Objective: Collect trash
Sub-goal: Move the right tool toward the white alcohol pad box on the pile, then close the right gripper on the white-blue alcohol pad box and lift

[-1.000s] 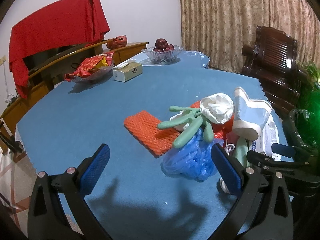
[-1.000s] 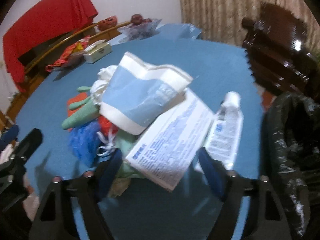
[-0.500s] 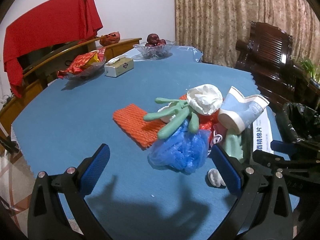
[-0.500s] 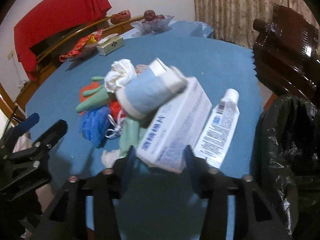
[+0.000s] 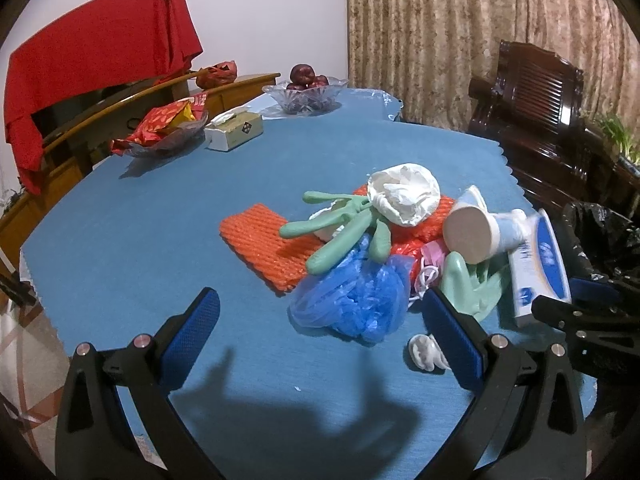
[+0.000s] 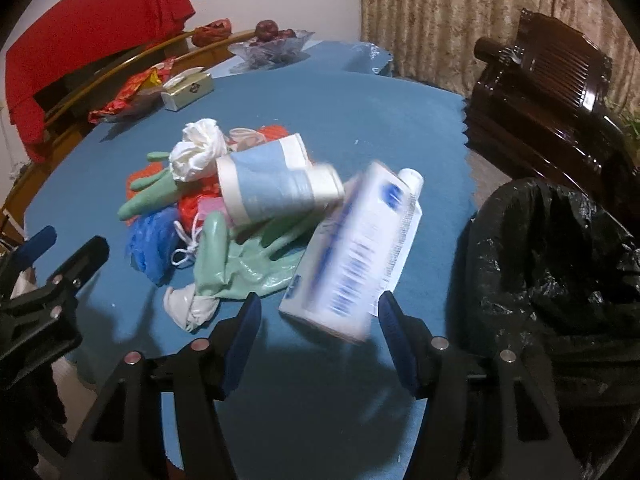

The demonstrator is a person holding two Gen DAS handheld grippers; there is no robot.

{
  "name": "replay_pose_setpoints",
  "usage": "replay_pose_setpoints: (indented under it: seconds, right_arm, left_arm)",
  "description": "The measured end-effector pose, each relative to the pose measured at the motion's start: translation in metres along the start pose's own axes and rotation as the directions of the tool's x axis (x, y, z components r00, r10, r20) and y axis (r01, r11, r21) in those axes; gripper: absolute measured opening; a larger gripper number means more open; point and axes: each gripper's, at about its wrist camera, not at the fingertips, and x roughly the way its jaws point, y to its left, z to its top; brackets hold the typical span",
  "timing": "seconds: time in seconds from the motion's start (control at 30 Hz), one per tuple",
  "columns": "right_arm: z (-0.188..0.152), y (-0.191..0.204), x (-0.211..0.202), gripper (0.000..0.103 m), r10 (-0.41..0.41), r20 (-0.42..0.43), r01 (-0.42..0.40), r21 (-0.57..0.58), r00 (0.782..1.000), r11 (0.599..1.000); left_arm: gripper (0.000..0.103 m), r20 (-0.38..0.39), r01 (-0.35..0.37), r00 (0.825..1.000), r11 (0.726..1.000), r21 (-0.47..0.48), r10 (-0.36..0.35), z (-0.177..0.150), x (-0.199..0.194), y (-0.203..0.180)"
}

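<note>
with your right tongs spread around the box, pinch squarely before lifting toward the bag; left tongs hang spread, empty.

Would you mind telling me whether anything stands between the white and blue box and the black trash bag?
Nothing visible does. The white and blue box, blurred, sits between the right hand-held gripper fingers; the black trash bag gapes just right of it, only bare blue tablecloth between them.

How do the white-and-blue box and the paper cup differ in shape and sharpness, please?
The white-and-blue box is flat-sided, rectangular and motion-blurred; the paper cup is round, tapered and sharper. The box bears dense printed text, the cup only plain blue and cream bands. Both lie tipped over among the trash.
</note>
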Motion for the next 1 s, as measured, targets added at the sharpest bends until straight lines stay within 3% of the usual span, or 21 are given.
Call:
replay_pose_setpoints:
  seconds: [0.1,0.17,0.33,0.53,0.7,0.77,0.9,1.0]
  right_arm:
    - [0.002,-0.001,0.004,0.058,0.007,-0.001,-0.007,0.007,1.000,1.000]
    - [0.003,-0.003,0.009,0.050,0.020,-0.012,-0.019,0.014,1.000,1.000]
    - [0.004,0.000,0.012,0.050,0.000,-0.002,0.000,-0.014,1.000,1.000]
    - [-0.009,-0.001,0.007,0.063,-0.072,-0.009,0.072,0.034,0.997,0.997]
    - [-0.006,0.002,0.019,0.075,-0.071,-0.024,0.072,0.057,0.997,0.996]
    - [-0.001,0.007,0.028,0.079,-0.105,-0.023,0.106,0.042,0.994,0.994]
    - [0.001,0.006,0.042,0.079,-0.138,-0.027,0.139,0.056,0.990,0.989]
    - [-0.005,-0.001,0.041,0.070,-0.118,-0.030,0.119,0.043,0.993,0.992]
  left_arm:
    - [0.098,0.001,0.004,1.000,1.000,0.003,-0.004,-0.001,0.000,-0.002]
    - [0.098,-0.003,0.005,1.000,1.000,0.005,-0.005,-0.002,0.001,-0.005]
    - [0.098,-0.007,0.013,1.000,1.000,0.010,-0.013,-0.005,-0.001,-0.009]
    - [0.098,-0.015,0.003,1.000,1.000,0.012,-0.003,-0.007,0.001,-0.007]
    - [0.098,-0.018,0.004,1.000,1.000,0.014,-0.003,-0.007,0.003,-0.006]
    - [0.098,-0.016,0.004,1.000,1.000,0.012,-0.004,-0.006,0.003,-0.006]
    - [0.098,-0.015,0.000,1.000,1.000,0.008,0.000,-0.005,0.005,-0.004]
    - [0.098,-0.017,-0.002,1.000,1.000,0.012,0.002,-0.006,0.006,-0.003]
